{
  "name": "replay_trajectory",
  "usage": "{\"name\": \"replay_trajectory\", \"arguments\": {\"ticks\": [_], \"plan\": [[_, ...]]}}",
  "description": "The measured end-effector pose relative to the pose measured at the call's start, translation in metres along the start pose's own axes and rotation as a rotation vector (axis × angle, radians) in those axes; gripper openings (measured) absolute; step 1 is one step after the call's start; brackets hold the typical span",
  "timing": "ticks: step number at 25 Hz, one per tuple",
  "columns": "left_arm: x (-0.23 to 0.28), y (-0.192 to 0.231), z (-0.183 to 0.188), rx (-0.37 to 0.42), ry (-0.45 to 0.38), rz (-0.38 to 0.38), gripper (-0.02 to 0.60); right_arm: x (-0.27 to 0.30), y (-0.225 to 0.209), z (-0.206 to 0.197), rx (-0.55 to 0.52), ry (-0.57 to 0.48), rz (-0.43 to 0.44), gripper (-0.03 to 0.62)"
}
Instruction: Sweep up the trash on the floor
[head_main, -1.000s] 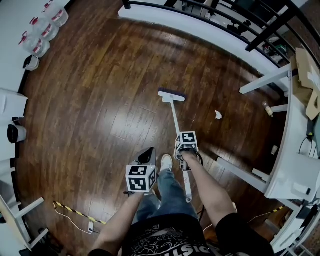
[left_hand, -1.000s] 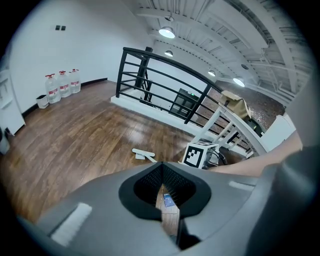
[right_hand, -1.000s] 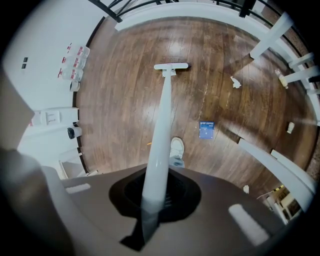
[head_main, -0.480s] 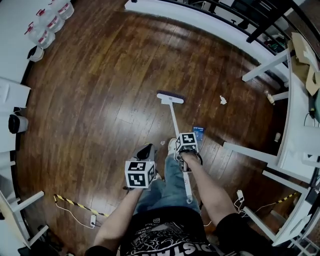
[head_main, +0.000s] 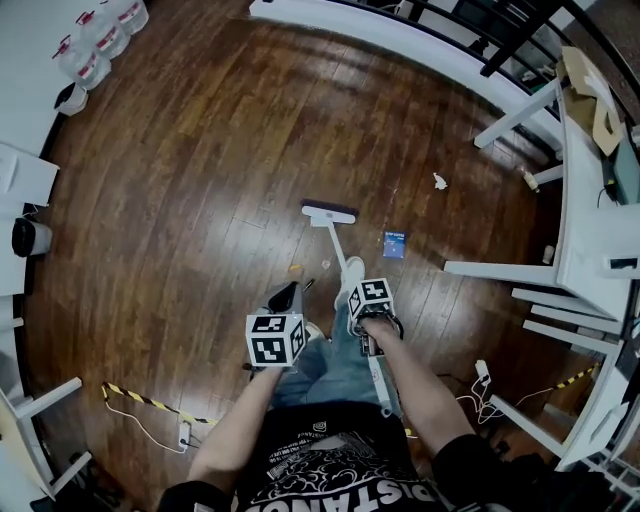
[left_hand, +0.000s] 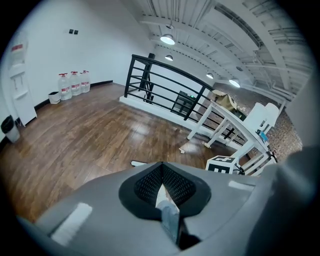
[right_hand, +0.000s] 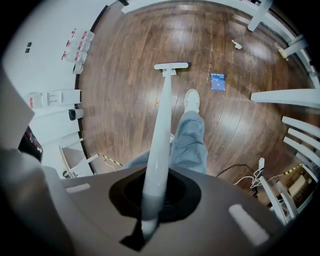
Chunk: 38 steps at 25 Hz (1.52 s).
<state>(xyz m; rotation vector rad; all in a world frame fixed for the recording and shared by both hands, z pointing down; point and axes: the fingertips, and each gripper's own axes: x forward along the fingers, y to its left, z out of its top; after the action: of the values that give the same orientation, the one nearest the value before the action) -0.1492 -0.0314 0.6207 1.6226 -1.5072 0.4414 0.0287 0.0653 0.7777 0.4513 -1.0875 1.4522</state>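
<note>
A white-handled broom runs down the middle of the head view, its head (head_main: 329, 211) flat on the brown wood floor. My right gripper (head_main: 370, 305) is shut on the handle (right_hand: 161, 125). My left gripper (head_main: 279, 322) is shut on a thin grey handle (left_hand: 167, 215), and a dark dustpan (head_main: 284, 297) hangs just ahead of it. Trash lies around the broom head: a blue packet (head_main: 394, 244) to its right, crumpled white paper (head_main: 438, 181) farther right, and an orange scrap (head_main: 296, 267) and a white scrap (head_main: 325, 264) just behind it. The packet (right_hand: 217, 81) and paper (right_hand: 236, 45) also show in the right gripper view.
White tables (head_main: 590, 240) and their legs line the right side. A black railing (head_main: 420, 15) on a white kerb closes the far edge. Water bottles (head_main: 100, 40) and a dark bin (head_main: 28, 238) stand at the left wall. Cables (head_main: 480, 378) and striped tape (head_main: 150, 405) lie near my feet.
The view has shifted as the person stepped forward. The blue packet and small scraps came into sight, and the broom head now lies close to them. Both grippers kept their hold.
</note>
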Motion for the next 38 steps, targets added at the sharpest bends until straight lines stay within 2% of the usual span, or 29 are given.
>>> {"name": "replay_trajectory", "arguments": {"ticks": [10,18,22,26,30,33,38], "plan": [[-0.041,-0.026,-0.05,-0.01,0.047,-0.038,0.005,0.021,0.003,-0.098,-0.027,0.092,-0.007,0.0],[-0.041,-0.065,-0.068,-0.002,0.06,-0.085,0.005,0.032,-0.001,-0.141,-0.028,0.127,0.0,0.0],[-0.036,-0.074,-0.066,0.006,0.055,-0.095,0.005,0.029,-0.003,-0.139,-0.025,0.106,0.015,0.0],[-0.036,-0.077,-0.067,0.001,0.056,-0.105,0.005,0.015,0.003,-0.145,0.018,0.066,0.09,0.0],[-0.033,-0.091,-0.051,-0.003,0.037,-0.137,0.005,-0.011,0.006,-0.144,0.035,0.013,0.134,0.0],[-0.025,-0.117,-0.031,0.018,0.015,-0.191,0.005,-0.039,0.003,-0.127,0.064,-0.066,0.164,0.0],[-0.007,-0.175,-0.003,0.108,0.011,-0.286,0.005,-0.098,-0.026,-0.091,0.177,-0.229,0.249,0.0]]}}
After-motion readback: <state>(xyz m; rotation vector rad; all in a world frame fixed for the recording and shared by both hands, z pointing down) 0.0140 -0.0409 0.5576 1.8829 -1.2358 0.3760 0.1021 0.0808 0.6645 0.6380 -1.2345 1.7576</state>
